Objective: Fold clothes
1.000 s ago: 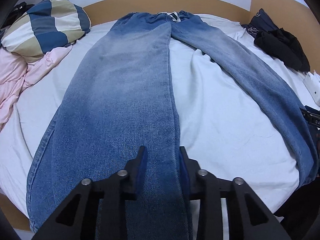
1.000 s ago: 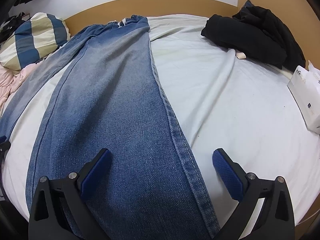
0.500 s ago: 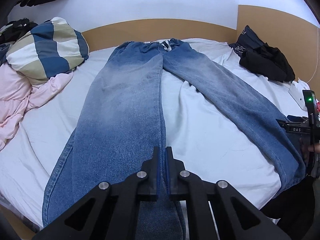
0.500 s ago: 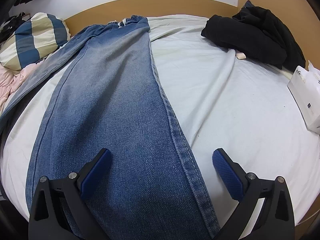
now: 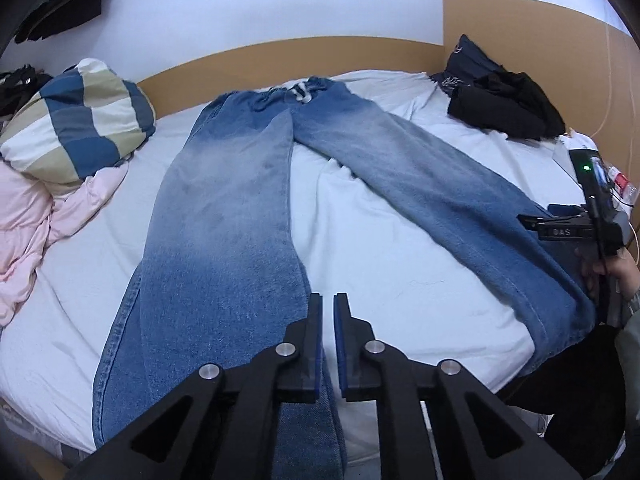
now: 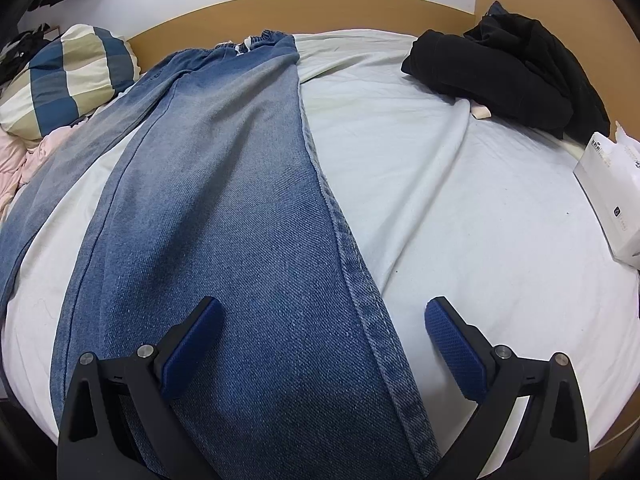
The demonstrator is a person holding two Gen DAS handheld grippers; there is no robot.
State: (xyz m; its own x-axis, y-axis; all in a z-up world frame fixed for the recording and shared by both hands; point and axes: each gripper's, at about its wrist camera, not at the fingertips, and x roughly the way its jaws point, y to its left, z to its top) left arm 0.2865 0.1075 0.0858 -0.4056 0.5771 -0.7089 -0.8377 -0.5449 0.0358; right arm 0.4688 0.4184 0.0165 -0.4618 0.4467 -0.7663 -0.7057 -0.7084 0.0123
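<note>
1. Jeans [image 5: 224, 208] lie flat on the bed [image 5: 380, 248], legs splayed, long axis running away from me to the waistband at the far end.
2. My left gripper [image 5: 327, 320], nearly closed, pinches the near leg's inner hem edge, I judge.
3. My right gripper [image 6: 322, 336], wide open, holds nothing and straddles the other leg's outer seam.

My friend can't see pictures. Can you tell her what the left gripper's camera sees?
Blue jeans lie flat on a white bed, waistband far away and legs spread toward the camera. The left gripper has its fingers nearly closed over the hem of one leg. A striped pillow sits left, black clothes right, and the right gripper by the other leg.
</note>
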